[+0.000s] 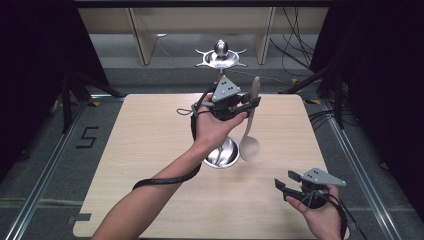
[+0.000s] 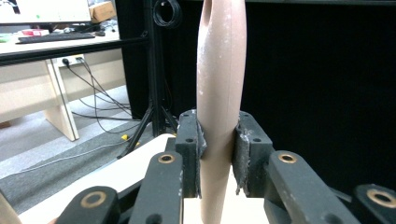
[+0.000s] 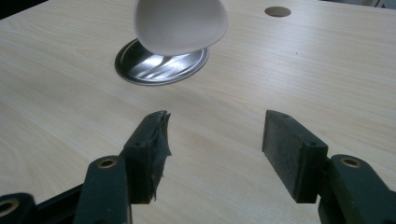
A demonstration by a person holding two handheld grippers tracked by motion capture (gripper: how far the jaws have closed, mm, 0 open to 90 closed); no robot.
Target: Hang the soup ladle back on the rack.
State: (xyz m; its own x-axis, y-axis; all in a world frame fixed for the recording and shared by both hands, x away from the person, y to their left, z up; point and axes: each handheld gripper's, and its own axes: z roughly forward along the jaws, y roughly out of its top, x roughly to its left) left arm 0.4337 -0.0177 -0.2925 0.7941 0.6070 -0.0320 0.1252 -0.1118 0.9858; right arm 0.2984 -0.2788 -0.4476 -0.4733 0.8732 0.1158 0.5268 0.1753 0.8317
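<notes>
1. Right now the left gripper [image 1: 250, 104] is raised above the table [image 1: 150, 150] with its jaws clamped on the handle of a pale wooden spoon [image 1: 249, 140]. The spoon hangs nearly upright, bowl end down, just beside and above a shiny metal bowl [image 1: 223, 156] that stands near the table's middle.
2. In the left gripper view the spoon handle [image 2: 217, 93] runs straight up between the two pads [image 2: 189, 154], gripped on both sides at a narrowing part of the shaft. I judge the hold firm enough, though a round handle can swivel in flat pads.
3. The step in hand looks like carrying the spoon to the metal bowl. To do it well, keep the squeeze steady and move slowly, so the hanging bowl end does not swing.
4. Shift the spoon sideways until its bowl end sits over the dish's hollow, then lower it (the right gripper view shows the spoon's rounded end [image 3: 181, 23] hovering over the dish [image 3: 161, 63], apart from it).
5. Let the tip touch down gently before releasing; a drop could ring against the metal or tip the dish.
6. The right gripper [image 1: 286, 181] waits low near the table's near right edge with its jaws apart, holding nothing. It could steady the dish's rim if needed.
</notes>
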